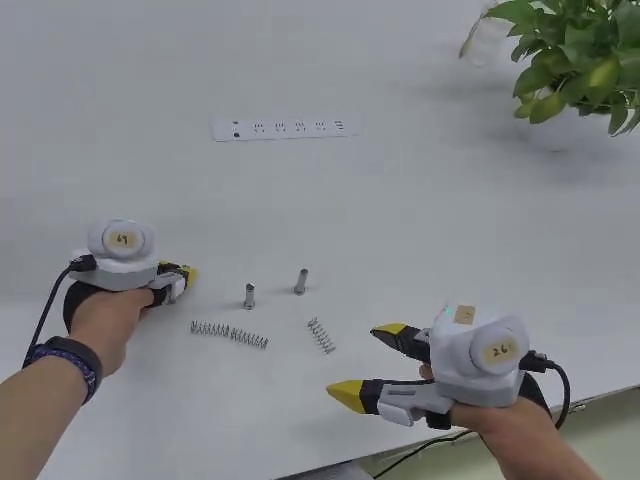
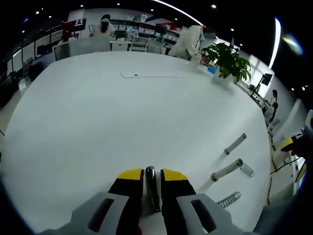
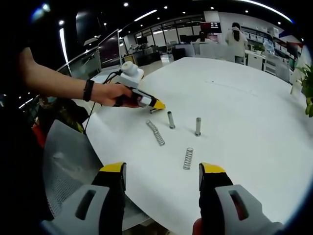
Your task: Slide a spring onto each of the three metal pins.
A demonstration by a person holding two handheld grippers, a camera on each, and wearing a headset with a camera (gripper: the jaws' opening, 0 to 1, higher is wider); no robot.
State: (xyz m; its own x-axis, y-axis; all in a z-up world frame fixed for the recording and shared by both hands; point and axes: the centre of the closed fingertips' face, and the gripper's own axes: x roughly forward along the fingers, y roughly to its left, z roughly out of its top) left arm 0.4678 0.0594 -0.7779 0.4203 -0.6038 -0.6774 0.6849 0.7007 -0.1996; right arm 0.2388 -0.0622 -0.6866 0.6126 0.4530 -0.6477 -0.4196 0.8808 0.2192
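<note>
Open table (image 1: 420, 230) lies between the grippers, broken by one cluster: the first pin (image 1: 249, 295) and second pin (image 1: 301, 281) stand upright with a gap between them, and the long spring (image 1: 229, 334) and short spring (image 1: 321, 335) lie flat just in front, none touching. The left gripper (image 1: 186, 273) sits near the first pin, jaws closed on a third pin (image 2: 151, 188), leaving no room between them. The right gripper (image 1: 362, 361) has its jaws wide apart over bare table, the short spring near ahead. Beyond the pins the way is open up to the power strip (image 1: 286, 127); the plant (image 1: 570, 50) stands well off at the far right.
</note>
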